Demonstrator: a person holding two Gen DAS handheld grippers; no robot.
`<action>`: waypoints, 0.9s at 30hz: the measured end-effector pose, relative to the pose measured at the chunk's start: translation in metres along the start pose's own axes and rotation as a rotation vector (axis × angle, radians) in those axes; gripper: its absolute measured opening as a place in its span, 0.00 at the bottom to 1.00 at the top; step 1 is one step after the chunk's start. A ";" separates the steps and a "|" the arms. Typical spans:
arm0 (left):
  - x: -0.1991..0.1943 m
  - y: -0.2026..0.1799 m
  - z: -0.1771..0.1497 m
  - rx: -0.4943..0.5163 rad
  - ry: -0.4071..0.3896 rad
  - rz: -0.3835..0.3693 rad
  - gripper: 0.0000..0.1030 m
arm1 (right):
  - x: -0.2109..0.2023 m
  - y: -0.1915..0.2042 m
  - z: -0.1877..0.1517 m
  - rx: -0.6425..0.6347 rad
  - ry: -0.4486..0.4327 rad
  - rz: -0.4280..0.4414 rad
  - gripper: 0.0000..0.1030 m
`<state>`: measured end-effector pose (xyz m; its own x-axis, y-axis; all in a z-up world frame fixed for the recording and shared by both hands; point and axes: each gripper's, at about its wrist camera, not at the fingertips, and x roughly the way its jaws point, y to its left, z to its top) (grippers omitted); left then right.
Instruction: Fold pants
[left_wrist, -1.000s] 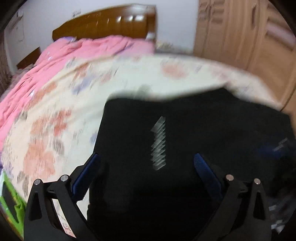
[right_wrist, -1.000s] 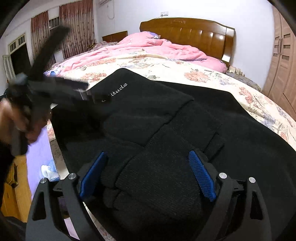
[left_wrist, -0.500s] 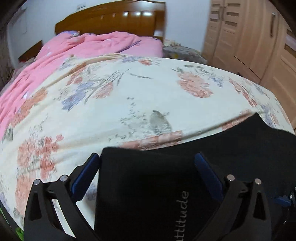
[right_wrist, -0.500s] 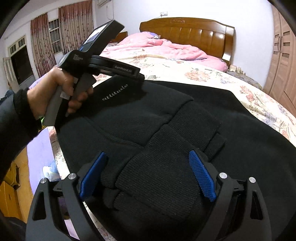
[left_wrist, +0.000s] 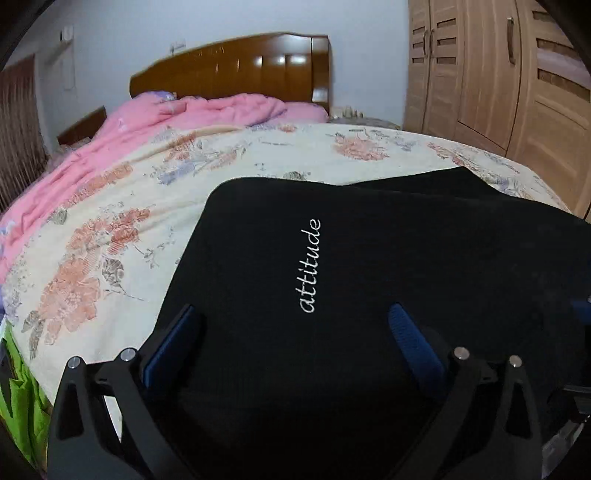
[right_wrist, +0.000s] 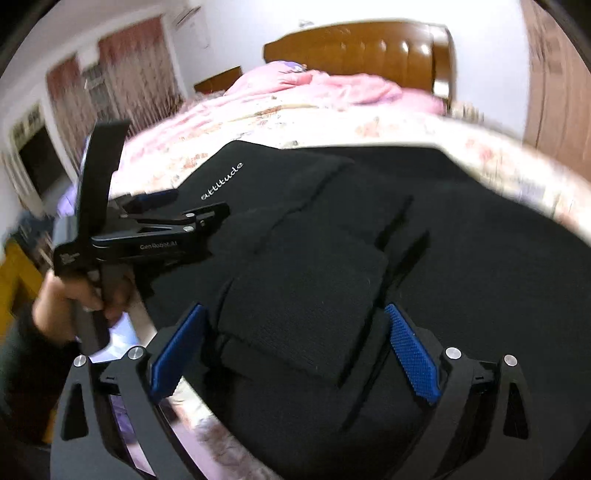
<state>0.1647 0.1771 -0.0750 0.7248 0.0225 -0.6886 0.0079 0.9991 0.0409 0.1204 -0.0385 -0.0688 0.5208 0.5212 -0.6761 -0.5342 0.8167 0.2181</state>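
Black pants (left_wrist: 369, 280) with white "attitude" lettering (left_wrist: 311, 266) lie folded over on the flowered bed sheet (left_wrist: 110, 236). My left gripper (left_wrist: 291, 332) is open, its blue pads wide apart over the near part of the pants, holding nothing. My right gripper (right_wrist: 291, 347) is open too, its pads either side of a ribbed cuff (right_wrist: 299, 302) lying on the pants, not pinching it. In the right wrist view the left gripper (right_wrist: 195, 208) shows at the pants' left edge, held by a hand (right_wrist: 74, 299).
A pink quilt (left_wrist: 177, 118) is bunched at the head of the bed before the wooden headboard (left_wrist: 236, 70). A wooden wardrobe (left_wrist: 498, 74) stands on the right. A green item (left_wrist: 18, 402) is at the bed's near left edge. Curtains (right_wrist: 125, 70) hang far left.
My left gripper has dropped from above the bed to the pants' left edge, so the lettering now faces it. The right gripper has shifted and its view is blurred.
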 end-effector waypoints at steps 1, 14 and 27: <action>-0.001 -0.004 0.003 0.027 0.011 0.025 0.99 | -0.012 -0.002 0.000 -0.009 -0.029 -0.046 0.89; -0.035 -0.096 0.009 0.159 -0.059 -0.014 0.99 | -0.177 -0.117 -0.136 0.549 -0.311 -0.208 0.90; -0.005 -0.061 -0.008 -0.008 -0.013 -0.120 0.99 | -0.158 -0.188 -0.135 0.760 -0.231 -0.166 0.92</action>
<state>0.1551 0.1162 -0.0803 0.7275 -0.0980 -0.6790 0.0899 0.9948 -0.0474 0.0488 -0.3076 -0.0977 0.7224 0.3486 -0.5972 0.1168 0.7897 0.6022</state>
